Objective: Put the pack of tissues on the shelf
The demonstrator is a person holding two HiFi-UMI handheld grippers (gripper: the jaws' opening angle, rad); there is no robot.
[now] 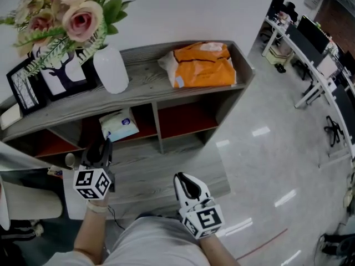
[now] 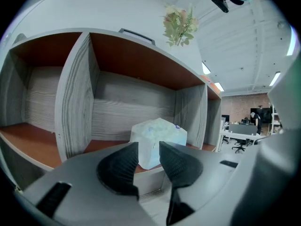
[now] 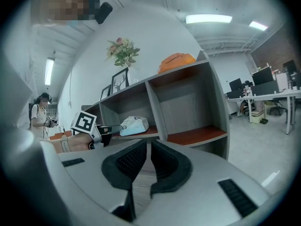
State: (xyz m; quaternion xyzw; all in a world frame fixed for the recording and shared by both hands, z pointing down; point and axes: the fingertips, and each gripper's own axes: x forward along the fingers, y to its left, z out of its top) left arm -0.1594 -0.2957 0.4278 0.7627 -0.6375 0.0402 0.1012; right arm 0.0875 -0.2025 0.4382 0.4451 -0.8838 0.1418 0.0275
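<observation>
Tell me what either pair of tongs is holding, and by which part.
Nothing. The left tongs stand open before the pack of tissues, which rests on the shelf; the right tongs are empty.

Left gripper (image 2: 149, 150), black jaws apart, facing a pale blue-white plastic pack of tissues (image 2: 159, 132) lying between two dividers of a grey wood-grain shelf (image 2: 75, 98).
</observation>
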